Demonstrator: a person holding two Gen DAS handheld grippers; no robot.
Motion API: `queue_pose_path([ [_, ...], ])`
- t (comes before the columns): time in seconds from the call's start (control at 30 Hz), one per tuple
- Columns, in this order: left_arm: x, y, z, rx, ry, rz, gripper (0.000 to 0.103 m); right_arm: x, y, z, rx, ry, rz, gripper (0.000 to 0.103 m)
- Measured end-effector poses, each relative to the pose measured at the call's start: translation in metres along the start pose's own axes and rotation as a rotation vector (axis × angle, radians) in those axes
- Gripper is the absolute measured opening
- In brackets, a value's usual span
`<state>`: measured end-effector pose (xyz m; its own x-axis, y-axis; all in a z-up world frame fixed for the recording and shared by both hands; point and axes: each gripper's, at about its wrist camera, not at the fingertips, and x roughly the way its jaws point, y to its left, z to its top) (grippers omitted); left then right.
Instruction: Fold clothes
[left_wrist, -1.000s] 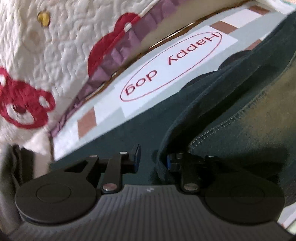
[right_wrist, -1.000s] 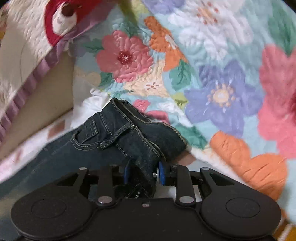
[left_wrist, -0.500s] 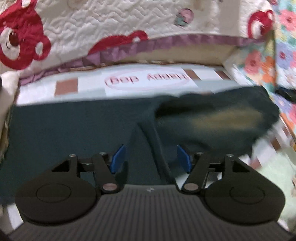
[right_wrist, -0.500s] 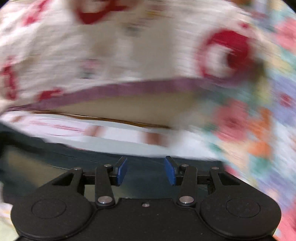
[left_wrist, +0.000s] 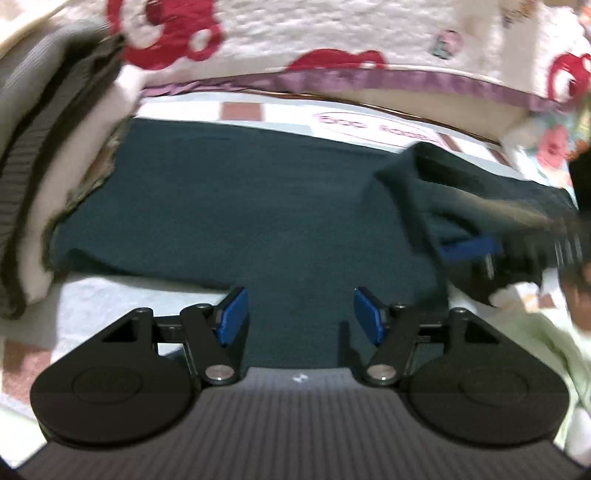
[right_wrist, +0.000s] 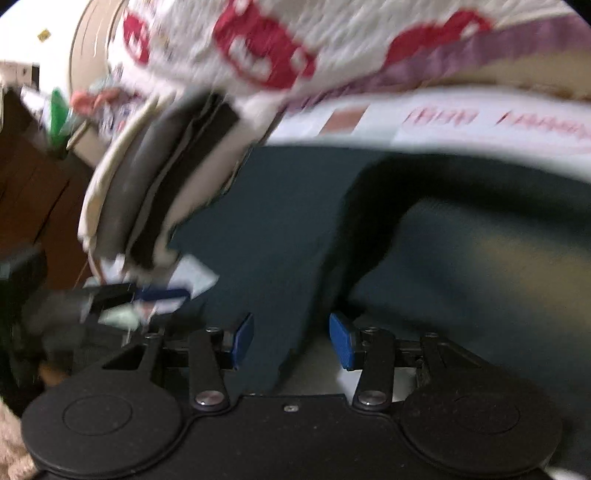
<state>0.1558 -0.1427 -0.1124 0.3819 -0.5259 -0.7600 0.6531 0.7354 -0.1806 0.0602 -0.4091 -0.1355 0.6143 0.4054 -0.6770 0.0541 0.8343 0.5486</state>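
- Jeans (left_wrist: 258, 206) lie spread across the white printed sheet (left_wrist: 332, 127), dark denim side up, with one flat layer running from the stack of folded clothes (left_wrist: 44, 177) on the left toward the flowered quilt (left_wrist: 554, 144) on the right.
- Left gripper (left_wrist: 297, 319) hangs low over the near edge of the denim with its blue pads wide apart and nothing between them; cloth shows through the gap but is not pinched.
- Right gripper (right_wrist: 291, 338) is also spread; a tongue of denim runs between its pads, yet neither pad presses on it as far as the blurred picture shows.
- In the left wrist view the right gripper appears at the far right edge, blurred, beside a raised hump of denim (left_wrist: 461, 192) where one part of the jeans lies doubled over the flat layer.
- Done so far, as I judge it: the jeans are laid out on the sheet, and one fold seems to have been made, since a second layer sits on top at the right side.
- Left to do, by my reading: the piece is far from a compact bundle. The long flat stretch on the left needs to be brought over, the hump smoothed, and the finished bundle probably set with the stack.
- Bear-print quilt (left_wrist: 369, 33) at the back is not touched by either tool.
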Motion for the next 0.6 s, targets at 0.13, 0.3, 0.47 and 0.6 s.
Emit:
queue_pose_path([
  [0.13,-0.006,0.015,-0.005,-0.035,-0.066,-0.032,0.062,0.014,0.010,-0.033,0.047,0.066,-0.023,0.057],
  [0.3,-0.014,0.017,-0.007,-0.052,-0.133,-0.100,0.063,0.018,0.010,-0.043,0.082,0.049,0.099,0.006],
  [0.47,-0.024,0.000,0.001,0.026,-0.212,-0.168,0.064,0.013,0.027,-0.002,0.010,-0.036,0.188,0.006],
  [0.6,-0.041,-0.008,0.001,0.146,-0.263,-0.192,0.067,0.012,0.049,0.041,-0.033,-0.076,0.214,0.006],
])
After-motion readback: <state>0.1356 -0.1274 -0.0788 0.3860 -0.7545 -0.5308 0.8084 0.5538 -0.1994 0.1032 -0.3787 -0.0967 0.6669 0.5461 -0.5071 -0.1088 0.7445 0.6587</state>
